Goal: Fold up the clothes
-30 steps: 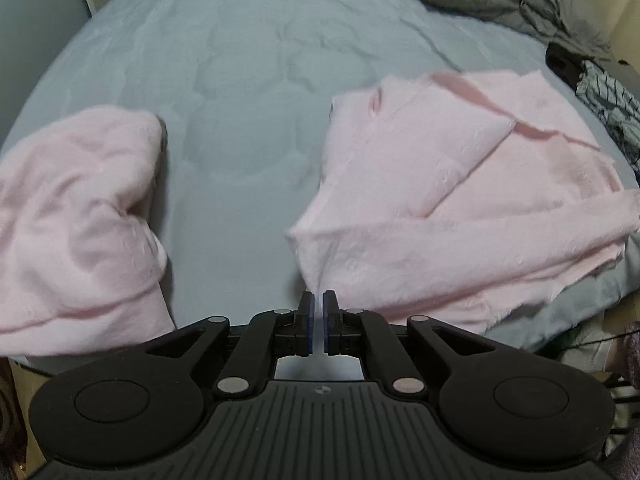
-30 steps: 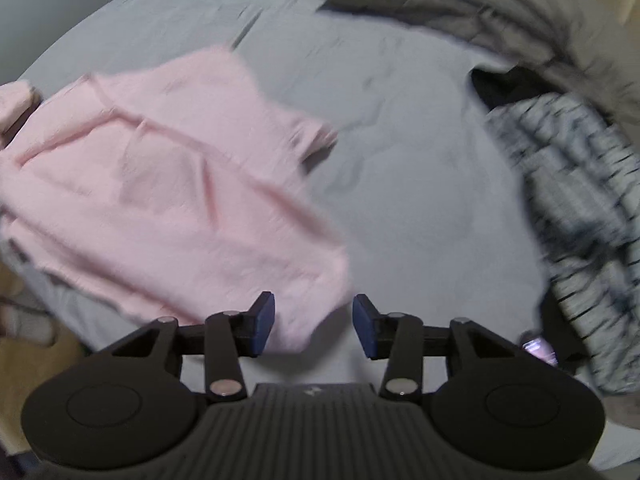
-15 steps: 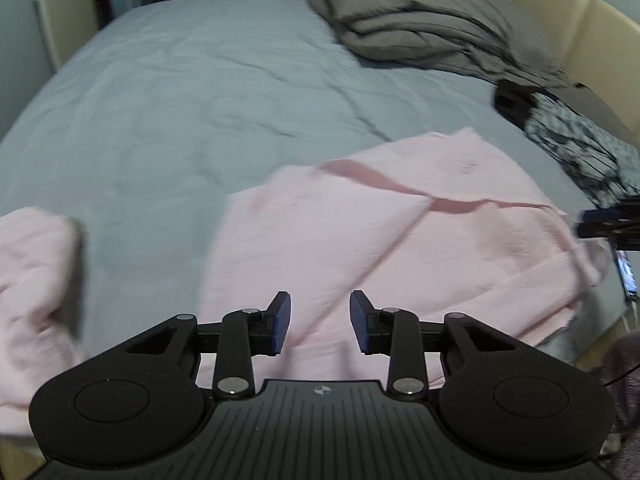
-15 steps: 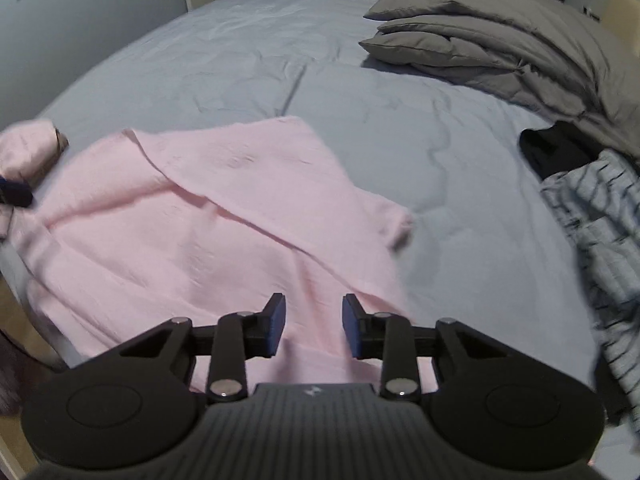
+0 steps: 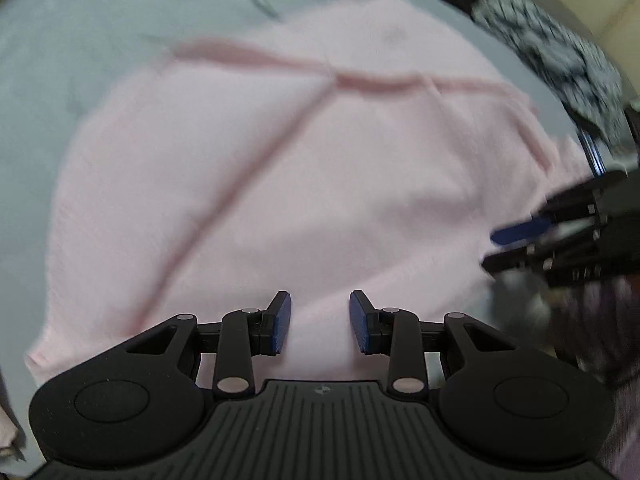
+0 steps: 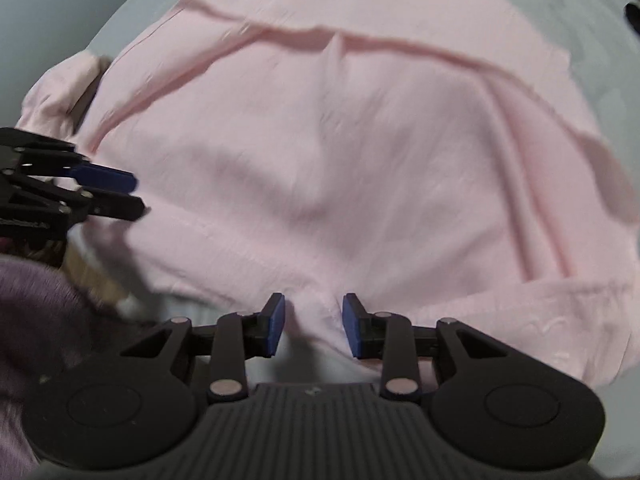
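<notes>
— Pink garment (image 5: 320, 168), that is what the folding is about. Where does it lie?

— Spread across the grey bed (image 5: 80, 40), filling the middle of both views. Its near hem runs along the bed's edge at the bottom of each frame, right at the tools.

— Why spread out like that?

— My guess is so that the near hem can be taken at two places and carried over to make a fold. It is not quite flat: a long crease runs diagonally through the left view, and ridges fan out toward the right side of the right view.

— And the left tool (image 5: 320, 322)?

— Its blue pads stand apart with pink cloth showing between and beyond them, nothing clamped. It hangs low over the hem at the bottom centre of its frame (whether a pad touches the fabric, I cannot tell; the picture is blurred).

— The right tool (image 6: 310, 324)?

— Also parted, empty. A small pucker of the hem (image 6: 316, 308) rises just between its pads at the bottom centre, so it seems lined up to pinch there. From the left view that tool comes in at the right edge, beside the garment's right margin.

— Anything else nearby?

— A black-and-white patterned cloth (image 5: 560, 40) in the upper right of the left view, lying apart from the pink one.
</notes>
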